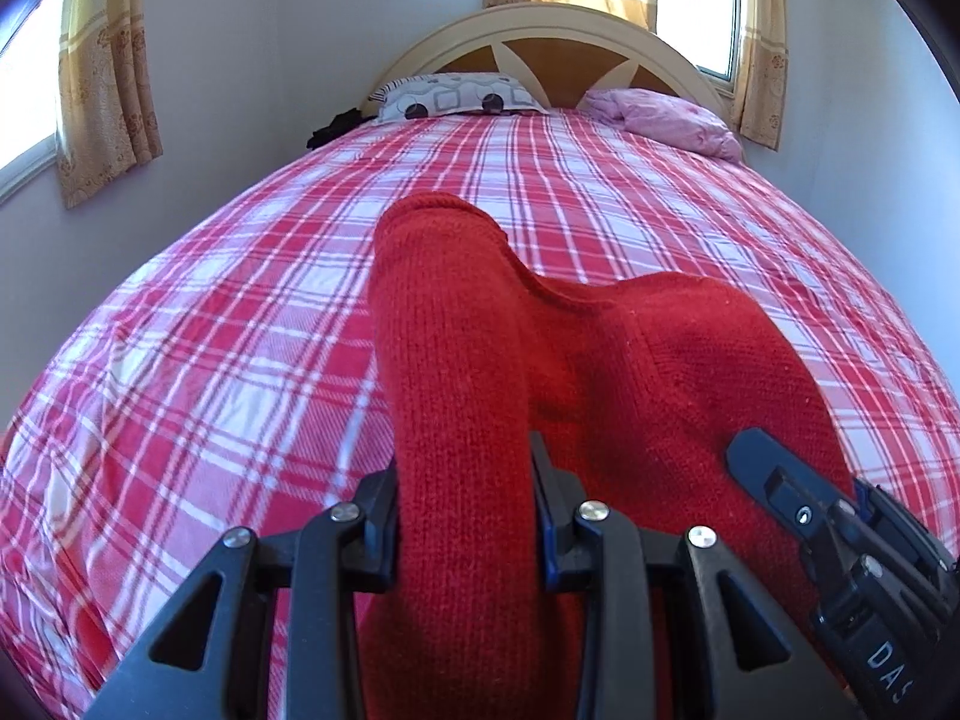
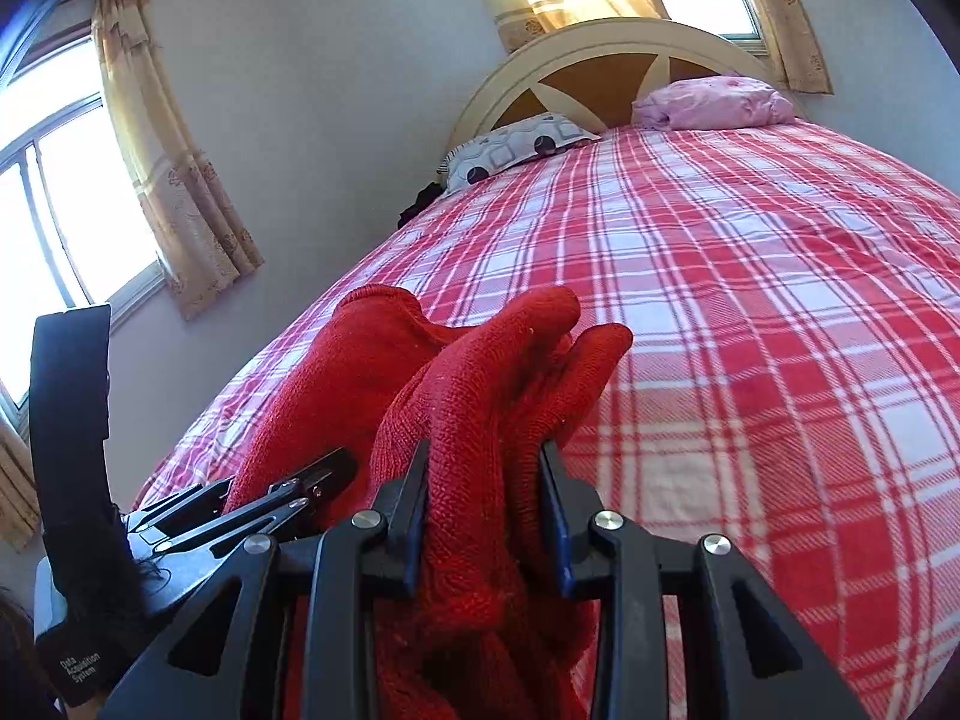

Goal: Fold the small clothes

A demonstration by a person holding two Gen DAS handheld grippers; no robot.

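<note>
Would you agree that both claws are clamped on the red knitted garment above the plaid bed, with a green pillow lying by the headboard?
Nearly right, but the pillow is not green. The right wrist view shows a pink pillow and a grey patterned pillow by the headboard. The left claw and right claw are indeed clamped on the red knitted garment above the plaid bed.

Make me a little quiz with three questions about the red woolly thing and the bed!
1. True or false: both grippers are clamped on the red knitted garment.
2. What pattern is on the bedsheet? A) dots B) red and white checks C) plain blue
3. Fill in: at the headboard lie a grey patterned pillow and a ____ one.

Key:
1. True. The left gripper and the right gripper each pinch a bunch of it.
2. B
3. Pink: the pink pillow.
</note>
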